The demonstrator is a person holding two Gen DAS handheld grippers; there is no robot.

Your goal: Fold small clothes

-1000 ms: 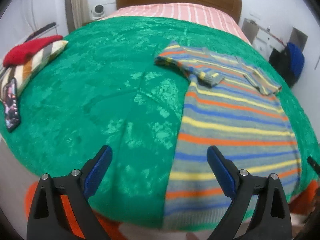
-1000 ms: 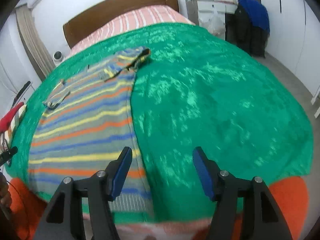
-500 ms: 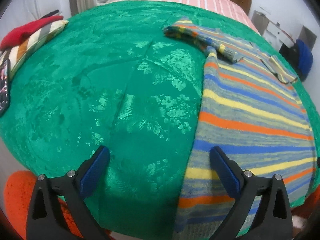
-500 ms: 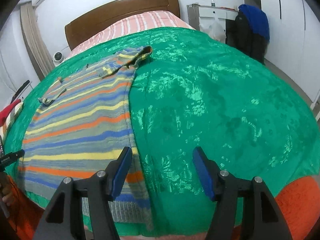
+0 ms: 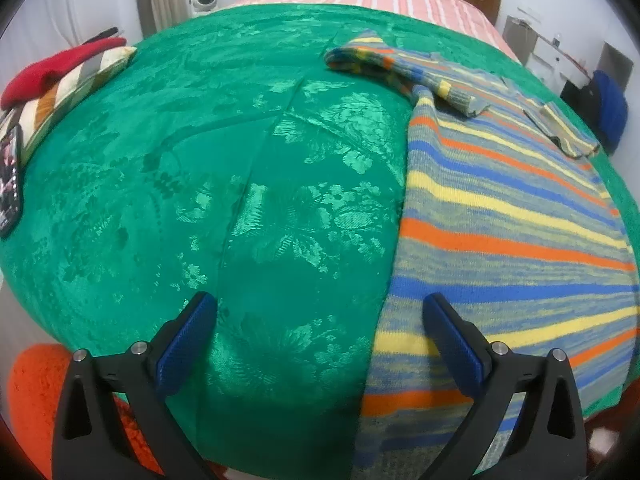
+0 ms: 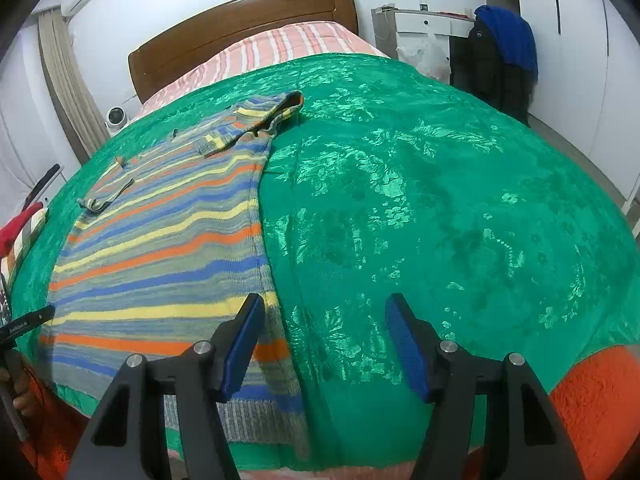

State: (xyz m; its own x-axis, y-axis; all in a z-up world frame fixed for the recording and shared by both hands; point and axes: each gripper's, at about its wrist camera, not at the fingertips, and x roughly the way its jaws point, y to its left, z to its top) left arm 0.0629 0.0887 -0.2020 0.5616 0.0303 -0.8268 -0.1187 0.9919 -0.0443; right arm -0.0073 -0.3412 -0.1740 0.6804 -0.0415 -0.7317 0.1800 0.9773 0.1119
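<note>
A striped knit sweater point(image 5: 500, 224) in blue, yellow, orange and grey lies flat on the green bedspread point(image 5: 240, 184), both sleeves folded in over the body. My left gripper point(image 5: 320, 312) is open and empty above the sweater's left side edge near the hem. My right gripper point(image 6: 324, 312) is open and empty above the sweater's point(image 6: 160, 240) right side edge near the hem; its left finger point(image 6: 244, 336) is over the knit.
A striped pillow with a red item point(image 5: 60, 76) and a phone point(image 5: 10, 172) lie at the bed's left edge. The wooden headboard point(image 6: 240, 28) is at the far end. A blue and black jacket point(image 6: 504, 56) hangs at the right. An orange blanket point(image 6: 592, 400) shows below the bedspread.
Both grippers have moved forward and lower toward the sweater's hem corners. Both stay open.
</note>
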